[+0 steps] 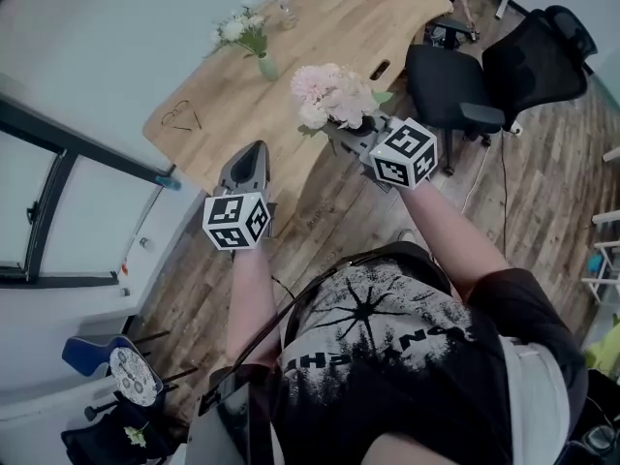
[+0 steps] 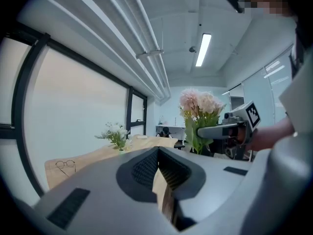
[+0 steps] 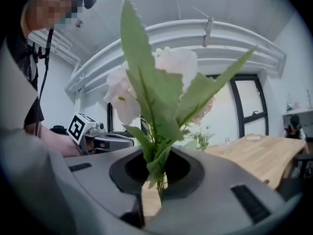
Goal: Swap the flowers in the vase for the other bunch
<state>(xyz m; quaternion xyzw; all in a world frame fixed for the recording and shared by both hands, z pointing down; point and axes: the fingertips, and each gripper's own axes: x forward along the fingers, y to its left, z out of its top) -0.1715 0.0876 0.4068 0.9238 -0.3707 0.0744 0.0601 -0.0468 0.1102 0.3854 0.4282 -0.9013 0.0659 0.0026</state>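
while the right tool [image 1: 337,132] clamps pink flowers [image 1: 332,93], the desk edge [image 1: 208,145] lies near.

The pink flowers [image 1: 332,95] have green leaves. On the light wood table [image 1: 320,27], white flowers [image 1: 239,29] stand in a pale green vase [image 1: 266,67]. The left gripper [image 1: 255,151] and right gripper [image 1: 341,134] are grey, their cubes [image 1: 235,221] patterned in black-and-white squares.

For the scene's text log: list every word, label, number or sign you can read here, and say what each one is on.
T-shirt: pale capital letters across the chest, creased and partly cut off; not readable with confidence.
On the cube of the left gripper and the cube of the right gripper: black-and-white square codes only, no words.
Elsewhere: no readable text.
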